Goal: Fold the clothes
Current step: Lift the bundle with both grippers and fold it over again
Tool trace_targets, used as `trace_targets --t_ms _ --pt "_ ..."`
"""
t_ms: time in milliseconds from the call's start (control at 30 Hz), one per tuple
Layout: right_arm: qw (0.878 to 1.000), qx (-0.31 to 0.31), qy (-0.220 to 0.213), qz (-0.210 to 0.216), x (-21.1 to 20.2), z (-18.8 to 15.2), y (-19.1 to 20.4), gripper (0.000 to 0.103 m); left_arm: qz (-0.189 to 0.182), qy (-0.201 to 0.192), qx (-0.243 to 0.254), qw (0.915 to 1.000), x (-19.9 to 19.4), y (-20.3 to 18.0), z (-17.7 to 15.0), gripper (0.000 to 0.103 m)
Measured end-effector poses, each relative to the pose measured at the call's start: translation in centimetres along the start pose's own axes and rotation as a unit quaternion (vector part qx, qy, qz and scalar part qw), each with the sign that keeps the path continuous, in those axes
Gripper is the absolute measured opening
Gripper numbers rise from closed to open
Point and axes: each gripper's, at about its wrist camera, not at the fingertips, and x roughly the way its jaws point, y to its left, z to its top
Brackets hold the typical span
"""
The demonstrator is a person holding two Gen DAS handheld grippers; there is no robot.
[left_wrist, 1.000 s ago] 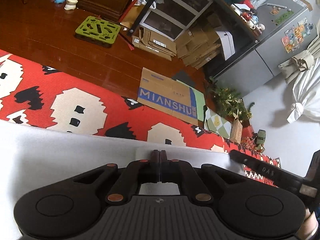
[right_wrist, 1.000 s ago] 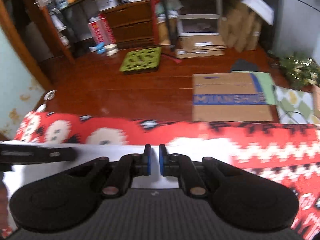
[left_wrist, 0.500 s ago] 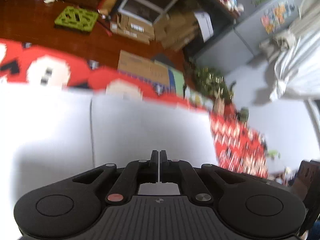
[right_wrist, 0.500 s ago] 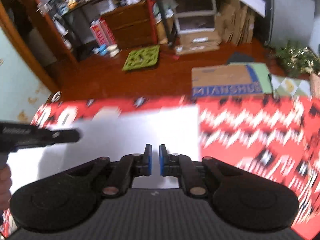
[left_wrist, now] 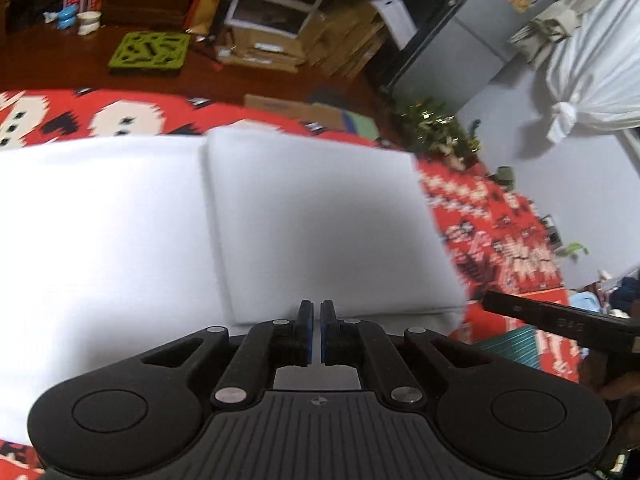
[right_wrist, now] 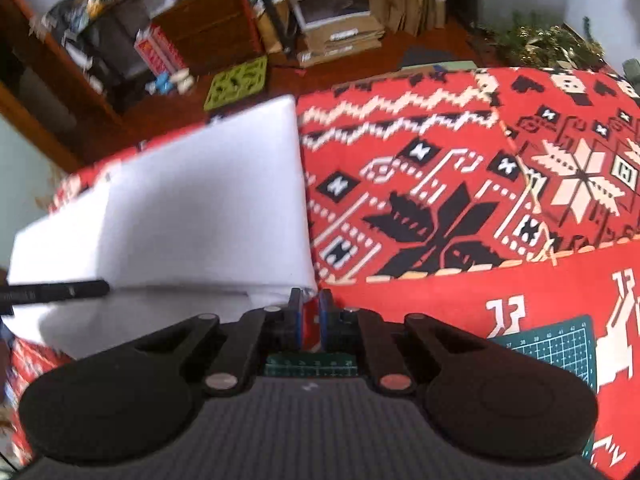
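Observation:
A white garment (left_wrist: 160, 232) lies on the red patterned blanket (left_wrist: 500, 216), with one panel folded over it (left_wrist: 320, 224). My left gripper (left_wrist: 315, 320) sits at the near edge of that folded panel. Its blue pads stand a narrow gap apart, and I see no cloth pinched between them. In the right wrist view the garment (right_wrist: 200, 208) fills the left half. My right gripper (right_wrist: 310, 300) is at its near right corner, fingers close together on the corner's tip, red blanket (right_wrist: 440, 200) showing behind. Each gripper's black finger shows in the other view, the right gripper (left_wrist: 560, 322) and the left gripper (right_wrist: 52, 292).
A green cutting mat (right_wrist: 552, 348) lies on the blanket near my right gripper. Beyond the blanket's far edge are a wooden floor, a green foam tile (left_wrist: 150, 52), cardboard boxes (left_wrist: 340, 48), shelves, a small tree (left_wrist: 436, 128) and a grey fridge (left_wrist: 460, 48).
Both grippers pulled back from the far edge toward the near edge, laying a white panel over the garment. The left gripper's fingers went from pressed together to slightly apart.

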Motion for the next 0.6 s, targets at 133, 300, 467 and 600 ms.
trace_targets --t_ms 133,300,467,600 --pt "0.999 -0.027 -0.026 0.025 -0.2 0.3 2.1 0.008 -0.008 0.012 0.002 0.9999 2.0 -1.3 -0.5 0.002" --pt "0.999 -0.041 -0.009 0.021 2.0 -0.3 3.2 0.006 0.014 0.035 -0.005 0.9993 2.7 -0.5 -1.9 0.002" --pt "1.000 -0.016 -0.004 0.002 0.6 -1.1 0.4 0.012 0.028 0.039 -0.009 0.9988 1.5 0.4 -2.6 0.002" --pt "0.999 0.024 -0.019 0.009 0.4 -0.7 -1.8 0.013 0.034 0.032 -0.032 0.9984 0.3 0.4 -2.8 0.002"
